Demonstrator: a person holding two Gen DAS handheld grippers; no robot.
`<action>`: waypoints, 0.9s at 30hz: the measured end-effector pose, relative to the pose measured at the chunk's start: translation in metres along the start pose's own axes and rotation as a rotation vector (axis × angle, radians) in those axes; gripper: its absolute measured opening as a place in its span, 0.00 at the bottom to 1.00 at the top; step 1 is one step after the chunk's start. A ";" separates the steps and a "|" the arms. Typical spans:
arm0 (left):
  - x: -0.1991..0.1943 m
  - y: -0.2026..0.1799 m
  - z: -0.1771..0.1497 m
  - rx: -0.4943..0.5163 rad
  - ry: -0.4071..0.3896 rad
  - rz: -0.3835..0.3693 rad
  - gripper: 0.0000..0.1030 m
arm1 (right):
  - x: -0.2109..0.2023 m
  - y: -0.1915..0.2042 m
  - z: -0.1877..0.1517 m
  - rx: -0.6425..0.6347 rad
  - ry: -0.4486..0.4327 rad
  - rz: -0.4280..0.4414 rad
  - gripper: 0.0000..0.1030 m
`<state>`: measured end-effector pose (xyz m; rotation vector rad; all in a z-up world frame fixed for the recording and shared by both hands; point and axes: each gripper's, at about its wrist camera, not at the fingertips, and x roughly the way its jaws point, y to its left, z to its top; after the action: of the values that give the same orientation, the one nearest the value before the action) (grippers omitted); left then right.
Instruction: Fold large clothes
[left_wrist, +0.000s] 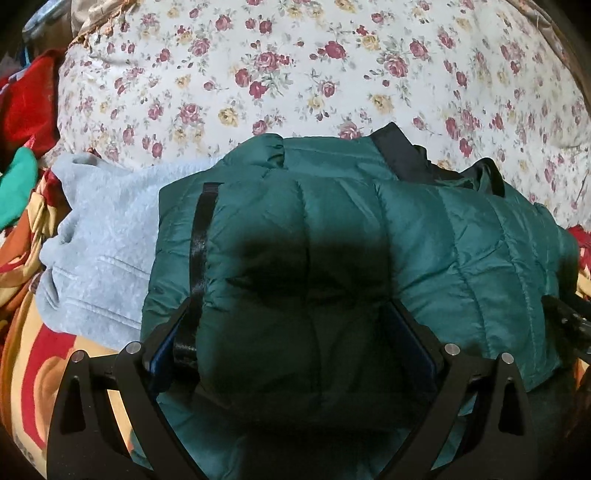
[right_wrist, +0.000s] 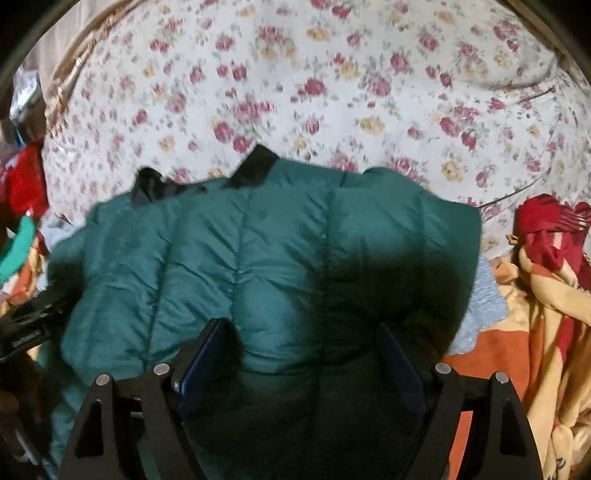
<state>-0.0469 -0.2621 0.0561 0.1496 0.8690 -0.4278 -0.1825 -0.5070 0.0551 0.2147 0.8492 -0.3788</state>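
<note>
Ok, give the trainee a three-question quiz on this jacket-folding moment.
1. True or false: the green puffer jacket lies partly on a pale blue fleece garment.
2. What pattern is on the white bedspread? A stripes, B roses, C checks.
3. What bulges between the wide-apart fingers of the left gripper and the right gripper?

Key: 1 true; 2 B; 3 the jacket.

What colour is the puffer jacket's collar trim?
Black, on the dark green puffer jacket; collar trim shows best in the left wrist view.
</note>
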 end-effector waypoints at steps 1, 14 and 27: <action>0.001 0.000 0.000 0.000 0.001 0.002 0.96 | 0.003 0.001 0.000 0.000 0.002 -0.005 0.80; 0.006 0.000 0.001 -0.008 0.006 0.018 0.98 | -0.038 0.012 -0.008 -0.046 -0.022 0.095 0.80; 0.002 -0.003 -0.002 -0.008 0.008 0.022 0.99 | -0.013 0.001 -0.016 -0.002 0.016 0.024 0.80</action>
<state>-0.0481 -0.2649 0.0535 0.1534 0.8764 -0.4037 -0.2005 -0.4977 0.0549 0.2258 0.8622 -0.3545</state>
